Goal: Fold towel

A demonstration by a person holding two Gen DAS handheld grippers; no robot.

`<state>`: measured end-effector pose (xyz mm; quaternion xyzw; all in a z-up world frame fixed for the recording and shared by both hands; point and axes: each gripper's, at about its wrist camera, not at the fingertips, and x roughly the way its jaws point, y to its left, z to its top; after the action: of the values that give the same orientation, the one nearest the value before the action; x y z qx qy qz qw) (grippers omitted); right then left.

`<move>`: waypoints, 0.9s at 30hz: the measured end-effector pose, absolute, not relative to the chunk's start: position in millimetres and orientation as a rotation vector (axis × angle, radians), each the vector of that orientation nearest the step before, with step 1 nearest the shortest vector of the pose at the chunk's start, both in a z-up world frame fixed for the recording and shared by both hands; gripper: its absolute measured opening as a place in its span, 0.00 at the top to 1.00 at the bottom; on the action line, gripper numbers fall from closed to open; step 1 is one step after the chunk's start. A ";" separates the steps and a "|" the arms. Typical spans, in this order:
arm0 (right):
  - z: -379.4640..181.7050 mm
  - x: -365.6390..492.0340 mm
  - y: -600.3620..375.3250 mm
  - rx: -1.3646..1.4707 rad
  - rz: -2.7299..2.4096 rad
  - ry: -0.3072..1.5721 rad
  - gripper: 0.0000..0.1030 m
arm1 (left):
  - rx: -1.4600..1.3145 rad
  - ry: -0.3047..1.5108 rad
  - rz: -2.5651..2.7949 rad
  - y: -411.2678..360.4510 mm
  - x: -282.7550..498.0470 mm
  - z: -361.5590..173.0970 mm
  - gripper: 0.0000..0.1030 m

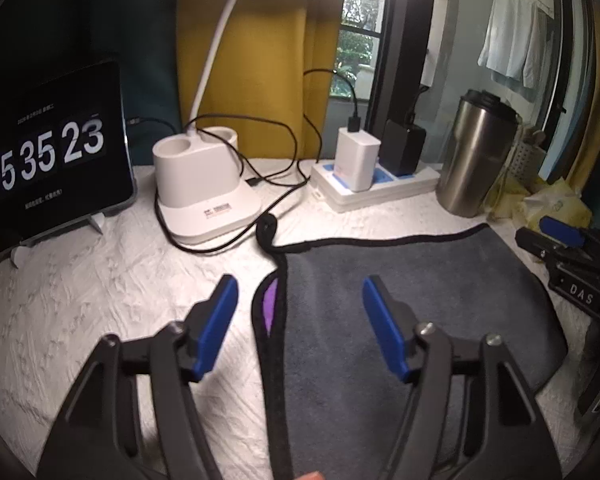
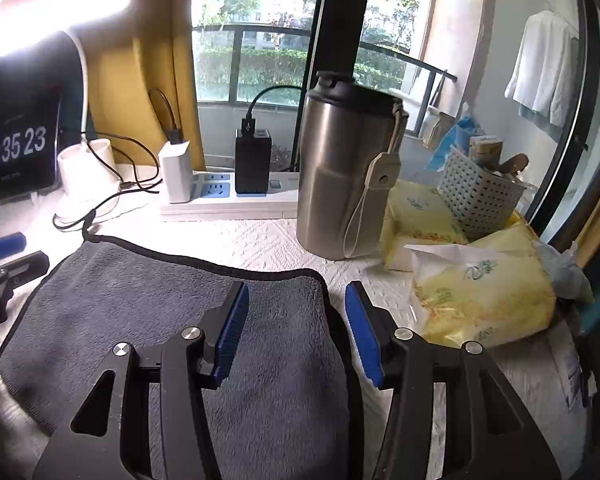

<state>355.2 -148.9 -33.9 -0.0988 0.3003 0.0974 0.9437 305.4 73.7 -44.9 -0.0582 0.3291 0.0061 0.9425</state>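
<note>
A grey towel [image 1: 412,296] with a black hem lies flat on the white table cover; it also shows in the right wrist view [image 2: 148,312]. At its left edge a purple layer [image 1: 269,308] peeks out under the hem. My left gripper [image 1: 300,292] is open and empty, straddling the towel's left edge. My right gripper [image 2: 296,300] is open and empty, straddling the towel's right edge. The right gripper shows in the left wrist view [image 1: 568,248] at the towel's far right side, and the left gripper in the right wrist view [image 2: 4,264] at the left.
Behind the towel stand a white lamp base [image 1: 204,184] with black cables, a power strip [image 1: 376,188] with chargers, a steel tumbler [image 2: 340,176] and a tablet clock [image 1: 48,160]. Yellow tissue packs [image 2: 480,288] and a white basket [image 2: 480,196] sit at the right.
</note>
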 end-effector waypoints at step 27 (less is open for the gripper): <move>3.9 259.6 -182.6 -0.113 0.193 0.499 0.49 | -0.082 0.495 -0.073 50.2 202.6 6.7 0.24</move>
<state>259.6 -182.6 3.9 -0.0559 0.2464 0.0952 0.9629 202.6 50.2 6.7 -0.0403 0.2447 -0.0363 0.9681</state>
